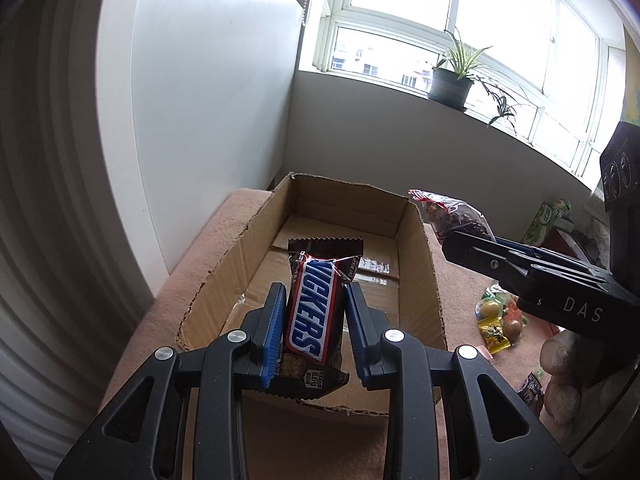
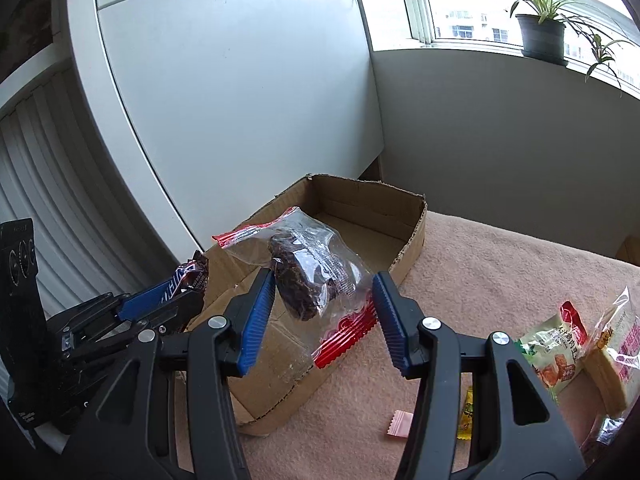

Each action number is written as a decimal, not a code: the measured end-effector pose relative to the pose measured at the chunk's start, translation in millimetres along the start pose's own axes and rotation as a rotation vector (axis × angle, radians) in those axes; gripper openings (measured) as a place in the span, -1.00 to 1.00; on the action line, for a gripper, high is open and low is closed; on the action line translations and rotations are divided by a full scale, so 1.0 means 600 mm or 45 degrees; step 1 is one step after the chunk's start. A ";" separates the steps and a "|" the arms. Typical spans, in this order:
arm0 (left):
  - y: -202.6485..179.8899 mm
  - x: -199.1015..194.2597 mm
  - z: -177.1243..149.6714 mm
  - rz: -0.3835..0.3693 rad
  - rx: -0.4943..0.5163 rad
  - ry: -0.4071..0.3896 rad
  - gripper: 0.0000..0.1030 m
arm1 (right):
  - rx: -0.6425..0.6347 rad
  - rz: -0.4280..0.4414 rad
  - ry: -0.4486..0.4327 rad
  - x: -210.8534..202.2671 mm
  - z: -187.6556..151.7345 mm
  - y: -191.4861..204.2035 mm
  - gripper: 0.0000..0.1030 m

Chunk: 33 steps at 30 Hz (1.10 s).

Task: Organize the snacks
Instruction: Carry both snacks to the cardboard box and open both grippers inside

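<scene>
My left gripper (image 1: pixel 314 300) is shut on a Snickers bar (image 1: pixel 310 316) and holds it above the near end of an open cardboard box (image 1: pixel 224 276). My right gripper (image 2: pixel 324 286) is shut on a clear, red-edged packet with a dark cake inside (image 2: pixel 308 276), held over the box's right wall (image 2: pixel 412 240). In the left wrist view the right gripper (image 1: pixel 456 240) comes in from the right with the packet (image 1: pixel 452 212). In the right wrist view the left gripper (image 2: pixel 168 292) sits at the lower left with the Snickers bar (image 2: pixel 192 274). The box floor looks bare.
The box lies on a pink cloth (image 2: pixel 500 264). Loose snacks lie to the right: yellow and orange candies (image 1: pixel 496 320), a green packet (image 2: pixel 552 352), a pink-and-clear bag (image 2: pixel 624 344), a small pink sachet (image 2: pixel 400 422). A white cabinet (image 2: pixel 240 100) stands behind; a potted plant (image 1: pixel 450 84) on the sill.
</scene>
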State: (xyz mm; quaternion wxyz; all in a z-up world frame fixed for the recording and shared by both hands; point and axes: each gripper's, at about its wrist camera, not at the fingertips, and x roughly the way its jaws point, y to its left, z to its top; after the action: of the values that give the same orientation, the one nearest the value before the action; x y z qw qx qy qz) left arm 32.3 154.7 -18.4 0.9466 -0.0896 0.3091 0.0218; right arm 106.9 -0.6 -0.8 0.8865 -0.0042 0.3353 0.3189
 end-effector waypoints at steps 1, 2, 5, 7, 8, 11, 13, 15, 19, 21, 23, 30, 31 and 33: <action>0.002 0.002 0.001 0.003 -0.003 0.002 -0.45 | 0.000 0.002 0.007 0.007 0.002 0.001 0.04; 0.003 0.003 0.002 0.005 -0.005 0.003 -0.45 | 0.001 0.007 0.015 0.013 0.001 0.003 0.04; 0.003 0.006 0.004 0.011 -0.002 0.006 -0.45 | 0.004 0.009 0.031 0.026 0.000 0.004 0.04; 0.002 0.008 0.003 0.016 0.003 0.008 -0.45 | 0.001 0.005 0.038 0.030 -0.002 0.007 0.05; 0.002 0.009 0.003 0.019 0.006 0.009 -0.45 | -0.001 0.004 0.041 0.034 -0.001 0.007 0.10; -0.001 0.010 0.002 0.032 0.017 0.010 -0.44 | 0.001 -0.005 0.035 0.037 0.001 0.004 0.53; -0.004 0.009 0.002 0.040 0.025 0.010 -0.44 | 0.012 -0.011 0.016 0.032 0.002 0.002 0.65; -0.006 0.009 0.002 0.046 0.023 0.009 -0.41 | 0.025 -0.009 0.008 0.028 0.003 -0.001 0.65; -0.001 0.001 0.003 0.045 0.011 -0.009 -0.29 | 0.030 -0.027 -0.002 0.016 0.003 -0.009 0.65; -0.001 0.000 0.004 0.047 0.012 -0.013 -0.24 | 0.030 -0.036 -0.005 0.010 0.002 -0.014 0.65; 0.000 -0.001 0.004 0.047 0.007 -0.014 -0.24 | 0.029 -0.043 -0.009 0.002 0.001 -0.019 0.65; -0.020 -0.009 0.004 0.020 0.026 -0.028 -0.24 | 0.008 -0.102 -0.019 -0.043 -0.013 -0.049 0.65; -0.025 -0.009 0.004 0.011 0.031 -0.029 -0.24 | 0.002 -0.121 -0.023 -0.053 -0.017 -0.056 0.65; -0.036 -0.011 0.004 -0.006 0.044 -0.030 -0.24 | -0.001 -0.156 -0.028 -0.071 -0.024 -0.069 0.65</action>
State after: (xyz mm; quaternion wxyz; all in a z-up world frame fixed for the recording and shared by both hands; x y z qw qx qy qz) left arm 30.5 134.0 -9.6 0.9516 -0.0736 0.2979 0.0153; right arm 97.6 -60.9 5.2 0.9079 -0.0217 0.3246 0.2643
